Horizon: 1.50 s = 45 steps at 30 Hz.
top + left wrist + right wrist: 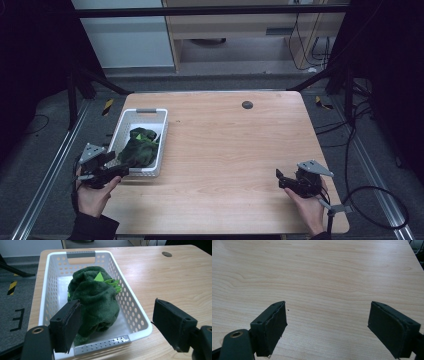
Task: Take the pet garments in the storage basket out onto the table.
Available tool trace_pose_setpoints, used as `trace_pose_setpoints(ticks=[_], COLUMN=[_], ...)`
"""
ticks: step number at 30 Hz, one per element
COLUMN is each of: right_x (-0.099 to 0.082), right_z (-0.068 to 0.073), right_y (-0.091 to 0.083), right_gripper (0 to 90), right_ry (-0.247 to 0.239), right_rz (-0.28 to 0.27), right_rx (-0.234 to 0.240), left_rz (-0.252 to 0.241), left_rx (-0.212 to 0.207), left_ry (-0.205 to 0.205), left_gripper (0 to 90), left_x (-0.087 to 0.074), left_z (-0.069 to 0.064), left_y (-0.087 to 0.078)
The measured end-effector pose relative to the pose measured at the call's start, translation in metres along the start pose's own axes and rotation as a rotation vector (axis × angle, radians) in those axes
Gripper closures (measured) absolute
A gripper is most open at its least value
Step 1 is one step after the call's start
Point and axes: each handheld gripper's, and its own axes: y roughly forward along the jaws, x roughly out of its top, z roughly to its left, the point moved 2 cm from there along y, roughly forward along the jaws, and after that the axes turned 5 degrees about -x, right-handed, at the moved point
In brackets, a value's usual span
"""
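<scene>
Left gripper [117,325]: black padded jaws spread wide, empty, poised at the near end of the white perforated plastic basket [47,300].

Contents: dark green plush toy [96,302], soft pile, lime felt spikes, slumped inside. Best pinched deep into a thick fold.

Right gripper [329,327]: jaws apart, empty, over the pale wood-grain table [324,272].

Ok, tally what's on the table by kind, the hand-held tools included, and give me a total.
White basket: 1
Green plush toy, lying in the basket: 1
Tools, left tool and right tool, both open and holding nothing: 2
Total: 4
</scene>
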Motion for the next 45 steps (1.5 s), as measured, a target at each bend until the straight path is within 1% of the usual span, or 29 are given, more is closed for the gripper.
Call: trace_pose_setpoints(ticks=[3, 7, 11, 18, 20, 21, 24, 29, 30, 31, 32, 33, 34, 35, 37, 43, 45], right_x=[0.000, 0.000, 0.000, 0.000, 0.000, 0.000, 0.000, 0.000, 0.000, 0.000, 0.000, 0.000, 0.000, 0.000, 0.000, -0.001, -0.001], right_z=[0.000, 0.000, 0.000, 0.001, 0.001, 0.001, 0.001, 0.002, 0.001, 0.001, 0.002, 0.002, 0.002, 0.002, 0.002, 0.003, 0.003], right_y=[0.001, 0.001, 0.000, 0.001, 0.001, 0.001, 0.001, 0.001, 0.001, 0.001, 0.001, 0.001, 0.002, 0.002, 0.002, 0.003, 0.002], right_gripper=[15.1, 15.1, 15.2, 15.2, 15.2, 15.2, 15.2, 15.3, 15.3, 15.3, 15.4, 15.4, 15.4, 15.4, 15.4, 15.4, 15.4], right_ry=[-0.006, -0.008, -0.009, -0.015, -0.009, -0.008, -0.016, -0.015, -0.017, -0.017, -0.019, -0.019, -0.020, -0.020, -0.023, -0.037, -0.032], right_rz=[0.001, 0.001, 0.000, 0.004, 0.009, 0.010, 0.008, 0.012, 0.013, 0.013, 0.015, 0.015, 0.017, 0.017, 0.018, 0.023, 0.026], right_rx=[-0.002, 0.000, 0.002, 0.004, 0.008, 0.009, 0.008, 0.014, 0.013, 0.013, 0.015, 0.015, 0.017, 0.017, 0.018, 0.021, 0.025], left_rz=[0.013, 0.020, 0.028, 0.042, 0.050, 0.059, 0.075, 0.095, 0.112, 0.112, 0.130, 0.130, 0.144, 0.144, 0.161, 0.191, 0.199], left_rx=[0.009, 0.009, 0.001, 0.007, 0.010, 0.013, 0.018, 0.025, 0.029, 0.029, 0.036, 0.036, 0.041, 0.041, 0.050, 0.055, 0.054], left_ry=[0.001, 0.000, 0.004, 0.009, 0.012, 0.014, 0.026, 0.035, 0.036, 0.036, 0.039, 0.039, 0.044, 0.044, 0.053, 0.061, 0.061], left_gripper=[22.3, 22.3, 22.3, 22.3, 22.4, 22.3, 22.4, 22.3, 22.4, 22.4, 22.3, 22.4, 22.4, 22.4, 22.3, 22.3, 22.2], left_x=[0.005, 0.009, 0.015, 0.027, 0.030, 0.034, 0.038, 0.044, 0.047, 0.047, 0.049, 0.049, 0.053, 0.053, 0.057, 0.061, 0.062], left_z=[0.003, 0.005, 0.006, 0.009, 0.010, 0.010, 0.010, 0.011, 0.013, 0.013, 0.014, 0.014, 0.015, 0.015, 0.015, 0.014, 0.014], left_y=[0.002, 0.004, 0.007, 0.015, 0.016, 0.018, 0.021, 0.024, 0.027, 0.027, 0.030, 0.030, 0.034, 0.034, 0.039, 0.047, 0.050])
